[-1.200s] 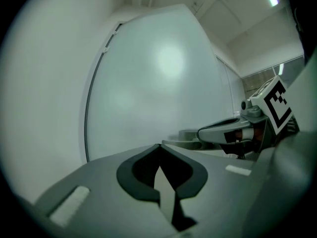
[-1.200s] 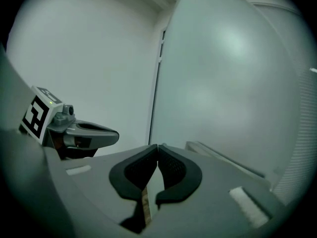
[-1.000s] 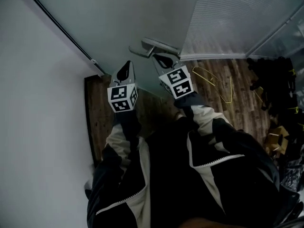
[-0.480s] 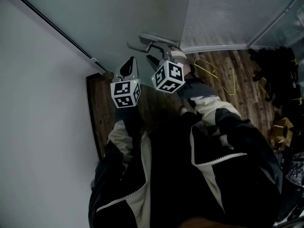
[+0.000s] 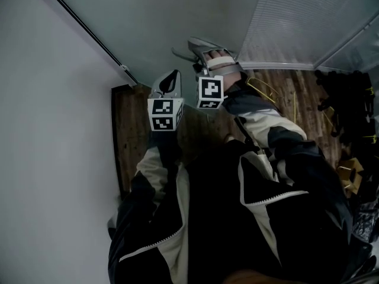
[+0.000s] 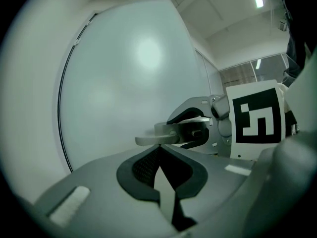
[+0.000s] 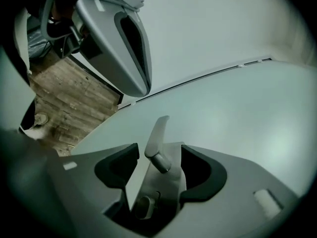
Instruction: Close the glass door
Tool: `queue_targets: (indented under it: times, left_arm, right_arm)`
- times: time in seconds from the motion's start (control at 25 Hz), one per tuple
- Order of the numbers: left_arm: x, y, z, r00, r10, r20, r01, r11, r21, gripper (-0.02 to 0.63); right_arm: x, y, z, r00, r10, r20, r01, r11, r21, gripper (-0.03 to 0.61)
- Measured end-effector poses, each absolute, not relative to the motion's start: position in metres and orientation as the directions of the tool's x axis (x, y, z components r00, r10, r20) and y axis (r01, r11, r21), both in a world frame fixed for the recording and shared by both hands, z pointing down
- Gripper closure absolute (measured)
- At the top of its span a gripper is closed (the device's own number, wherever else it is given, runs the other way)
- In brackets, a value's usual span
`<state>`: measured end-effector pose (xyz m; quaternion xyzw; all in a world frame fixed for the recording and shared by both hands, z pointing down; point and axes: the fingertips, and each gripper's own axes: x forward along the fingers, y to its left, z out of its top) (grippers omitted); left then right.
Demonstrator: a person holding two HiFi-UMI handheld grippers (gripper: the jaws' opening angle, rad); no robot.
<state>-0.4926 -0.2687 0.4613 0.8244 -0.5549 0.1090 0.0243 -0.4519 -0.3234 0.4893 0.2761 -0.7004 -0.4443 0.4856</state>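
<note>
Starting at the left, one white wall [image 5: 47, 129] meets one glass door [image 5: 160, 16] along a dark strip, both ahead of the jaws. Whether the door sits fully home in its frame cannot be told.

Two grippers show, each with one marker cube. The left gripper [image 6: 159, 148] has its jaws closed tip to tip, with nothing between them. Its tips stand close before the door glass. The one handle [image 7: 157, 133] lies just past them and slightly to their right.

The right gripper [image 5: 200, 70] is at the handle. Its jaws have just been opening and now stand wide apart. The lever rises between them, and neither pad touches it. The handle's base plate runs down between the jaws and is partly hidden by them.

In the head view one hand [image 5: 220, 61] covers much of the right gripper, so its jaws are hard to make out there. Its cube [image 5: 210, 92] faces the camera.

Below the jaws lies one wood floor [image 5: 133, 135], much of it hidden by the person's dark jacket [image 5: 237, 218]. One shoe [image 7: 37, 119] shows at the frame edge of the right gripper view.

Right of the right jaws, thin yellow wire pieces [image 5: 263, 90] lie on the floor. Beyond them dark clutter [image 5: 349, 99] is cut off by the edge and too dim to count.
</note>
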Motion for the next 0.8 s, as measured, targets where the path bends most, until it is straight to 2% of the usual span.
queue_targets:
  times: [0.08,0.12,0.16,0.8]
  left_arm:
    - [-0.495,-0.268,0.463,0.36,-0.909,0.211,-0.921,-0.382,-0.074,0.609]
    - [-0.496,-0.267,0.463,0.361,-0.908,0.211,-0.921,-0.383,-0.073,0.609]
    - [-0.496,-0.267,0.463,0.364,-0.907,0.21,-0.92,-0.386,-0.074,0.609]
    - [-0.484,-0.288,0.457,0.386,-0.903,0.192,-0.915,-0.4,-0.043,0.609]
  right_arm:
    - [-0.453,-0.324,0.493,-0.365,-0.824,0.433,0.061,0.443,0.894,0.314]
    - [-0.453,-0.325,0.495,-0.357,-0.83,0.428,0.072,0.433,0.899,0.334]
    - [-0.452,-0.326,0.496,-0.35,-0.837,0.421,0.082,0.421,0.903,0.444]
    - [-0.436,-0.362,0.496,-0.321,-0.858,0.401,0.074,0.4,0.914,0.442]
